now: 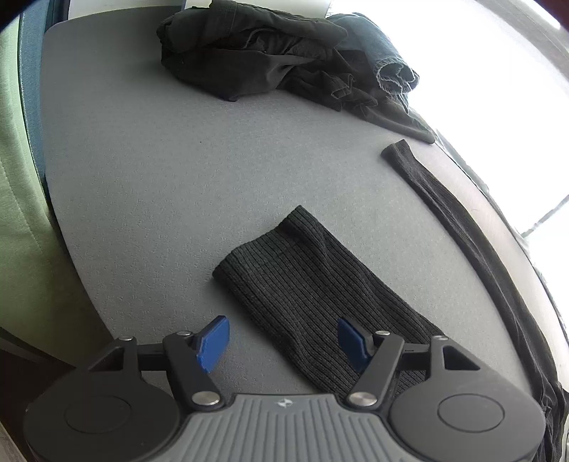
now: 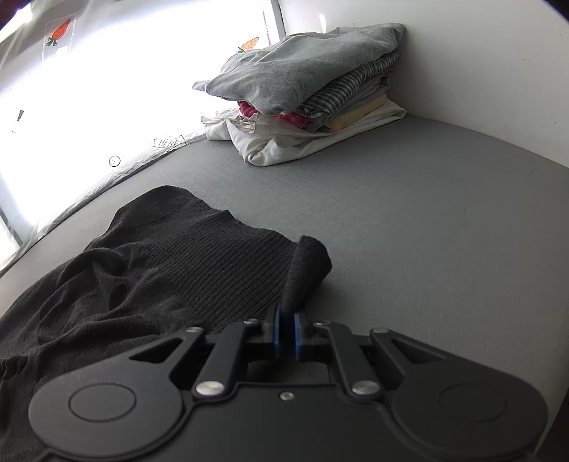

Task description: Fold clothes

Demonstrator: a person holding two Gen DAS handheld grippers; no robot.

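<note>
I see grey table top (image 2: 409, 220) | white wall (image 2: 498, 64) behind | 2 carrot stickers (image 2: 58, 32) on bright window | green chair (image 1: 21, 213) beside.

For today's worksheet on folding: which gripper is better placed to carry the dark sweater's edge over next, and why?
Right. The right gripper is shut on the sweater's hem, while the left gripper hangs open above a sleeve, gripping nothing.

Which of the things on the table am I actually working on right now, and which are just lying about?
In the job:
- dark ribbed garment, its edge pinched in the right gripper
- its ribbed sleeve, under the open left gripper

Lying about:
- crumpled dark clothes at the far end
- denim piece beside them
- folded stack by the wall
</note>
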